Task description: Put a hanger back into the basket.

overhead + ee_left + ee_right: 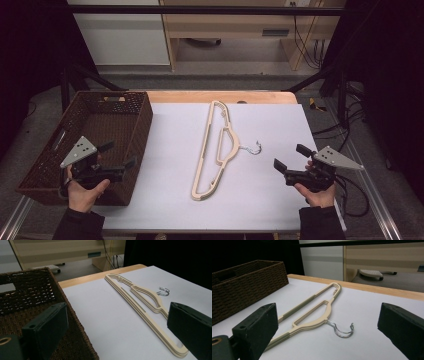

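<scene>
High view: cream hangers (pixel 215 150) stacked mid-table on white sheet (pixel 270 200), wicker basket (pixel 135 125) at left. Left gripper (pixel 120 155) over basket, right gripper (pixel 290 157) beside hangers; both agape, empty. No legible writing.

Two hand-held rigs, one per hand, both coming up from the six o'clock edge of the high view. Left hand (pixel 84 192) at about eight o'clock, dark sleeve, wrapped round the grip of the black two-jaw left gripper (pixel 120 155) with its grey three-cornered top plate, aimed toward two o'clock. Jaws spread wide, nothing between them. Right hand (pixel 317 194) at about four o'clock, same deal: black two-jaw right gripper (pixel 291 156), grey plate on top, aimed toward ten o'clock, jaws gaping and empty. Well apart from each other.
</scene>
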A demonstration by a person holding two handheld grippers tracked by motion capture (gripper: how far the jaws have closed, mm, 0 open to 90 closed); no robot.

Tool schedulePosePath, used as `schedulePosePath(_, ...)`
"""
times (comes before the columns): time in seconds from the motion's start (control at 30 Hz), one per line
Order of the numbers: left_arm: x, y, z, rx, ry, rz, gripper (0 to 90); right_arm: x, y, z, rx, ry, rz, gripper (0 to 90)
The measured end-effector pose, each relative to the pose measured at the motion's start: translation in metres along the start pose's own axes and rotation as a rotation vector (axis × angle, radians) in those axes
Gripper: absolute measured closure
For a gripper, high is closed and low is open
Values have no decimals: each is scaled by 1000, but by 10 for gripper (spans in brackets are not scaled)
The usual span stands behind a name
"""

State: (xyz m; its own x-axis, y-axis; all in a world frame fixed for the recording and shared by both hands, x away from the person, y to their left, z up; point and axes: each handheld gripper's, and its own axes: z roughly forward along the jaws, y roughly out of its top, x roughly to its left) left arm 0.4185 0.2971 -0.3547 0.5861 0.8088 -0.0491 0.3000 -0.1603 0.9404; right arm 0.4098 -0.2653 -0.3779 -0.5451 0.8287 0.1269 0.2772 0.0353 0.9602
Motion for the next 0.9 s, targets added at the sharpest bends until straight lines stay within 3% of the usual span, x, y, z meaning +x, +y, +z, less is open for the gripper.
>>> schedulePosePath(0.4, -21, 7, 12, 17, -29, 33, 48, 3, 0, 2, 19, 4, -14, 34)
schedulePosePath(0.67, -41, 9, 36, 55, -68, 46, 69, 4, 0, 5, 34, 9, -21, 36)
schedulePosePath(0.9, -66, 12, 59, 108, -109, 83, 76, 4, -1, 6, 39, 10, -21, 41)
